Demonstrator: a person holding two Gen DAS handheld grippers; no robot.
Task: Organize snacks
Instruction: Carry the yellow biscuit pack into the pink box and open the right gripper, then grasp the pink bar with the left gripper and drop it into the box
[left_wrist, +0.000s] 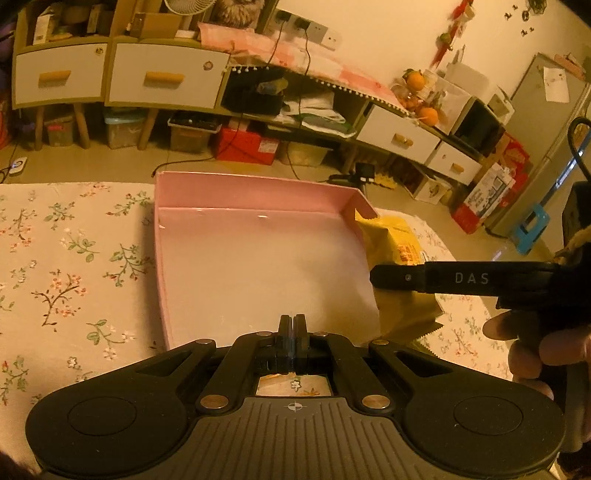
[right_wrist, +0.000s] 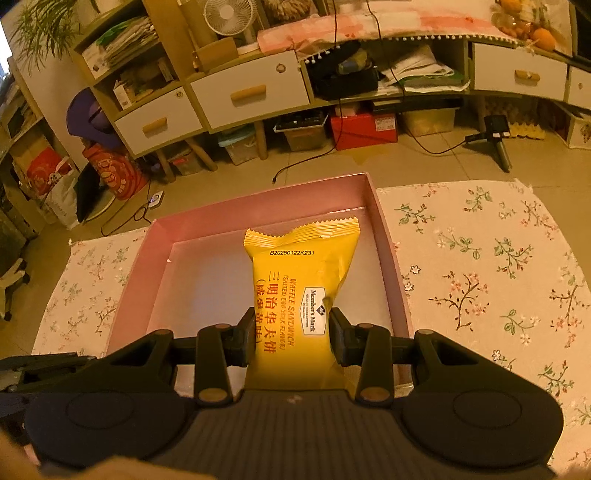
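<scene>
A shallow pink box (left_wrist: 255, 192) lies open on the floral tablecloth; it also shows in the right wrist view (right_wrist: 388, 240). My right gripper (right_wrist: 291, 334) is shut on a yellow waffle sandwich packet (right_wrist: 295, 273) and holds it over the box's near right part. In the left wrist view the same packet (left_wrist: 395, 240) shows past the box's right wall, with the right gripper (left_wrist: 376, 277) reaching in from the right. My left gripper (left_wrist: 292, 325) is shut and empty, at the box's near edge. The box floor is bare.
The floral tablecloth (left_wrist: 74, 266) spreads to both sides of the box. Beyond the table edge stand low cabinets with white drawers (left_wrist: 166, 77), a red box (left_wrist: 245, 146), cables on the floor and a blue stool (left_wrist: 532, 227).
</scene>
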